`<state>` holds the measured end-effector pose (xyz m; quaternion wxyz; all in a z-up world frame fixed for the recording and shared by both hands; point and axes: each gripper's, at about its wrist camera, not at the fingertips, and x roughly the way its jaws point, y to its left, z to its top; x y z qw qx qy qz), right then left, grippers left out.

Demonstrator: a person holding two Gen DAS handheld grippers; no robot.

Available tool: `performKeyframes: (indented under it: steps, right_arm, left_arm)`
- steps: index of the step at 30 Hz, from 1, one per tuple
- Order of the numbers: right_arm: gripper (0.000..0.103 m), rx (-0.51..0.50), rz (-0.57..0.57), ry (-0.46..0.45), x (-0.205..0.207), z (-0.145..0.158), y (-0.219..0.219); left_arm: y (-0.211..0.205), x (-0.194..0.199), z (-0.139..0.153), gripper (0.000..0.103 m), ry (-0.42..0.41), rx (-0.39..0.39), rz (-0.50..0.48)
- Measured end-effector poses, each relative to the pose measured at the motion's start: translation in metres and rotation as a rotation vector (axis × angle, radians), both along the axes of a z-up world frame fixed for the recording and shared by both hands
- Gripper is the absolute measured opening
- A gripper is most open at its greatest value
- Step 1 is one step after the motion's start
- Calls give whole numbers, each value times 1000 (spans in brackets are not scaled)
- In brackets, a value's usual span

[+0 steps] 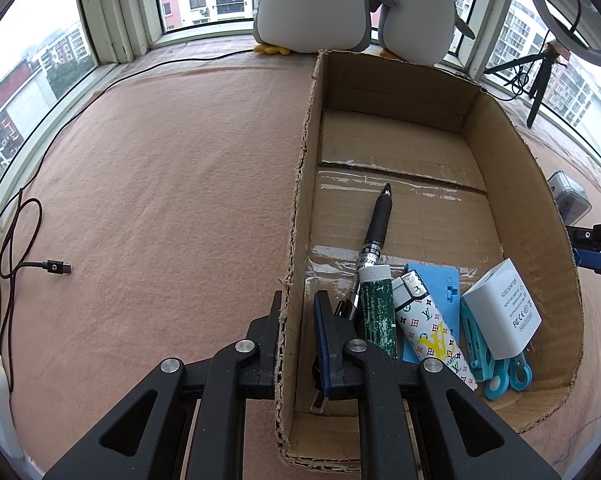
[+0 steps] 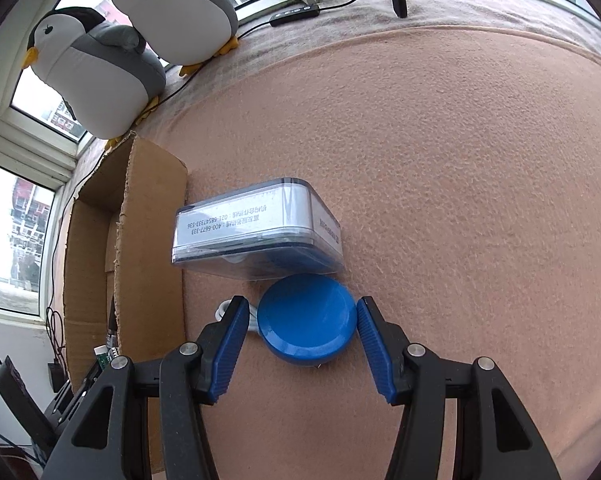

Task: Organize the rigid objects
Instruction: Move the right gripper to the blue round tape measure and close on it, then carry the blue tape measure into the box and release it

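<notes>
Between the spread fingers of the right gripper sits a blue round disc, ungrasped, on the felt just right of the cardboard box; closing on it looks like the next move. A clear case touches the disc's far edge and may get nudged. The left gripper is clamped on the box's left wall, steadying it

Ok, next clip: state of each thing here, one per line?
Left gripper: straddling the cardboard box's wall, whether it pinches unclear.
Right gripper: open around the blue disc.
Cardboard box: open-topped.
Black pen: lying flat in box.
White charger: tilted, in box.
Clear case: closed, outside the box.
</notes>
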<state>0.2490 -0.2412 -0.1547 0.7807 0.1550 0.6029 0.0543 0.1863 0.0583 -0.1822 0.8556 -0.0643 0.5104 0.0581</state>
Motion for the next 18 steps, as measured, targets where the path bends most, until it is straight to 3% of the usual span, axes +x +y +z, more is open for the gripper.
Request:
performKeyframes:
  steps: [18]
  right_arm:
    - [46,-17,8,5,-5,-3,0]
  left_arm:
    - [0,1,0,13,0,1,0]
